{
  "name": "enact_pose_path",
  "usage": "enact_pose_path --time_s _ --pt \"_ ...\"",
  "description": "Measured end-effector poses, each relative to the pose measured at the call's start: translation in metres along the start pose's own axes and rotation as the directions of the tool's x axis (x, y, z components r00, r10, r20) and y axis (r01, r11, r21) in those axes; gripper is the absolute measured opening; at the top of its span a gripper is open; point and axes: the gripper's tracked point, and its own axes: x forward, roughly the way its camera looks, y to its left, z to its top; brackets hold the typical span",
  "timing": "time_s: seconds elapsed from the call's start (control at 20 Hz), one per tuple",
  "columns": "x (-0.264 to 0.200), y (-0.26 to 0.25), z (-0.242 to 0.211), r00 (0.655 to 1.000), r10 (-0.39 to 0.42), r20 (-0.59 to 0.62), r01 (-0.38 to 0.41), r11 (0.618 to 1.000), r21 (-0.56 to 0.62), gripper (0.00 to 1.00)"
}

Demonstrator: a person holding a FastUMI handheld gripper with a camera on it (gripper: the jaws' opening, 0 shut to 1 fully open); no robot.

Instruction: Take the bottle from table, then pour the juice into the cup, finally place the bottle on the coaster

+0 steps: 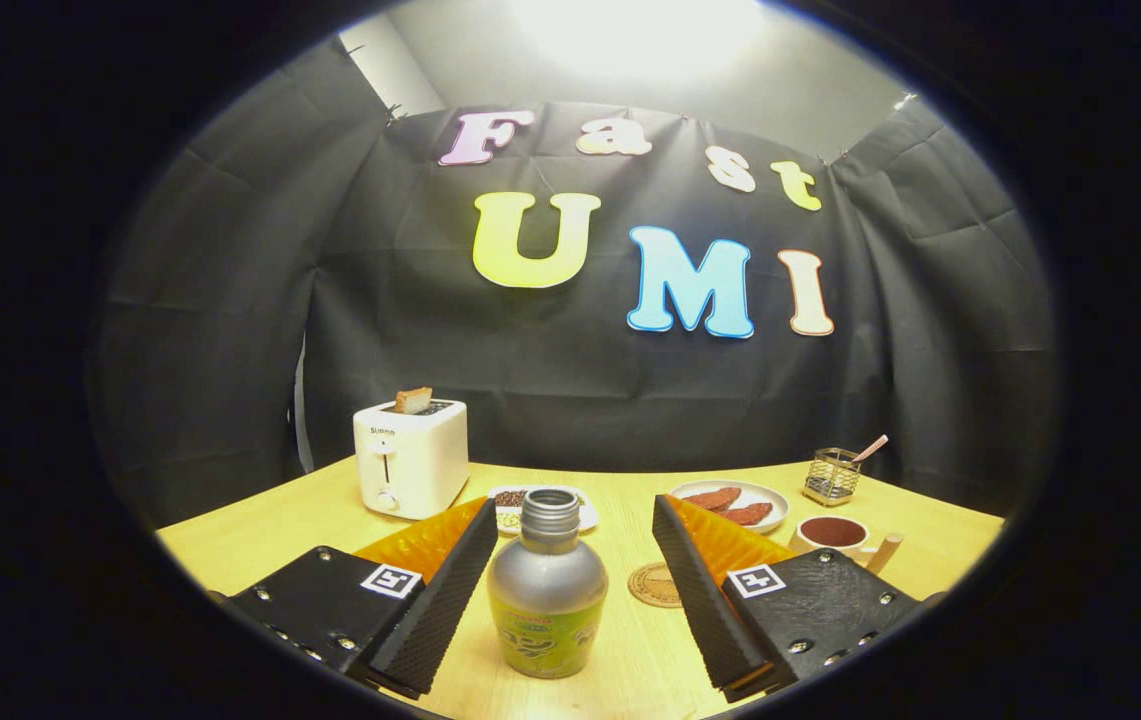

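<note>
A small bottle (547, 590) with a silver shoulder, a green label and an uncapped threaded neck stands upright on the wooden table (270, 530). It sits between the two fingers of my gripper (575, 525), which is open; neither ribbed black pad (450, 590) touches it. A round cork coaster (656, 585) lies on the table just right of the bottle, partly behind the right finger. Beyond the right finger stands a white cup (833, 533) holding dark red liquid, with a wooden handle.
A white toaster (410, 455) with a slice of bread stands at the back left. A small dish (510, 500) lies behind the bottle. A plate (735, 500) with reddish pieces and a wire holder (830, 475) with a spoon sit at the back right.
</note>
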Motion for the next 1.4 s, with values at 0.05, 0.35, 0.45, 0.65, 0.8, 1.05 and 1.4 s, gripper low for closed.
enact_pose_path --time_s 0.05,0.35,0.45,0.65,0.8,1.05,1.4 --pt "0.002 0.001 -0.007 1.0 -0.002 -0.006 0.002 1.0 -0.005 0.96" --pt "0.014 0.013 -0.043 0.999 0.012 -0.048 -0.014 1.0 -0.026 0.96" --pt "0.018 0.014 -0.05 0.998 0.014 -0.069 -0.016 0.999 -0.038 0.96" --pt "0.022 0.022 -0.047 0.997 0.068 -0.039 -0.069 0.997 -0.019 0.95" --pt "0.026 0.015 -0.064 0.994 0.072 -0.076 -0.072 0.997 0.014 0.9" --pt "0.027 0.015 -0.061 0.995 0.081 -0.061 -0.077 0.994 0.073 0.79" --pt "0.024 -0.017 -0.037 0.999 0.032 -0.041 -0.024 0.983 0.182 0.78"
